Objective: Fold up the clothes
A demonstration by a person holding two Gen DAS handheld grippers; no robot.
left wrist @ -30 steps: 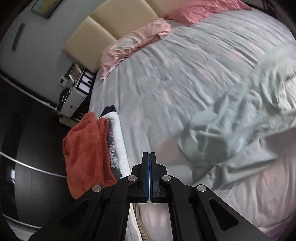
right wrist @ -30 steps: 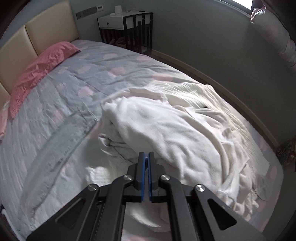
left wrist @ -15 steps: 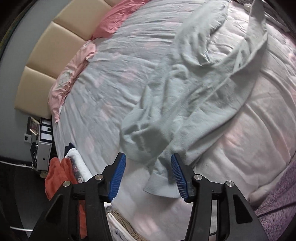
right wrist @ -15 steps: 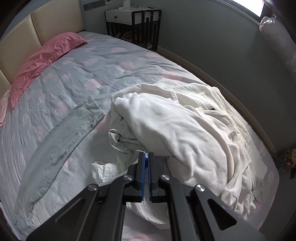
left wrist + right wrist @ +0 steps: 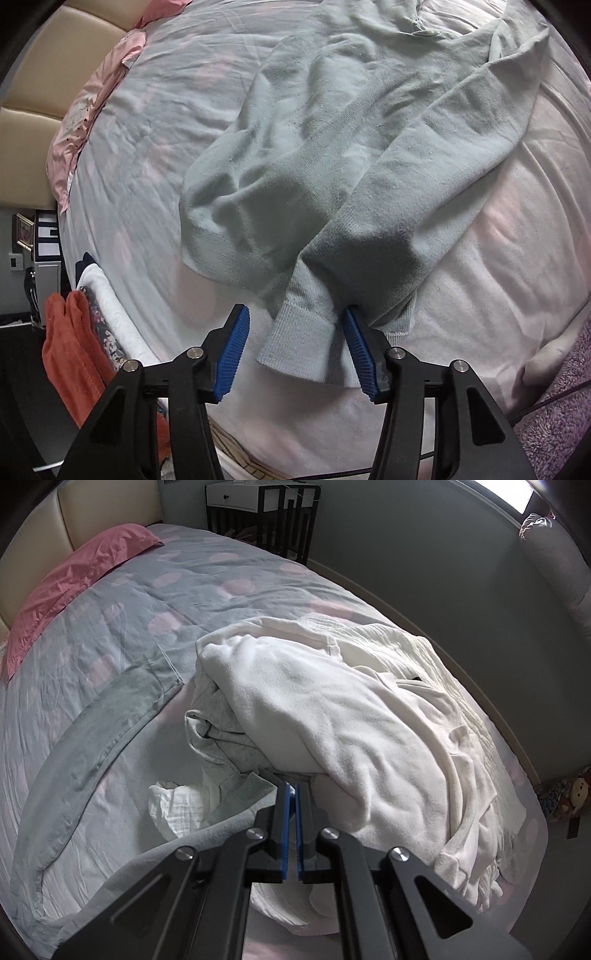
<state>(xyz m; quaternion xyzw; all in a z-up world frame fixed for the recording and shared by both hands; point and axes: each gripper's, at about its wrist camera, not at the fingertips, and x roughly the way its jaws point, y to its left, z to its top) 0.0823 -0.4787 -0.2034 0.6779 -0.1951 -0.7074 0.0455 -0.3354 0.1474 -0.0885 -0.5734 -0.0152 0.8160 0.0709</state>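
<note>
Left gripper point(image 5: 295, 349): we see its fingers apart, just closing in, sweater point(image 5: 369, 129) cuff point(image 5: 301, 343) between them, right pad touching.
Right gripper point(image 5: 294, 825): we see its fingers together, pinching the sweater's hem point(image 5: 236, 805).

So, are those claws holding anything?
The right gripper seems to pinch the sweater's edge. The left gripper's jaws, just closing, straddle its cuff without gripping yet.

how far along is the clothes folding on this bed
Early on. Done: a small stack of folded items sits at the bed's edge. In hand: the left gripper has just been closing around the cuff of the pale green sweater, fingers not yet pressing; the right gripper is shut on the same sweater's edge. Left: the white pile.
</note>
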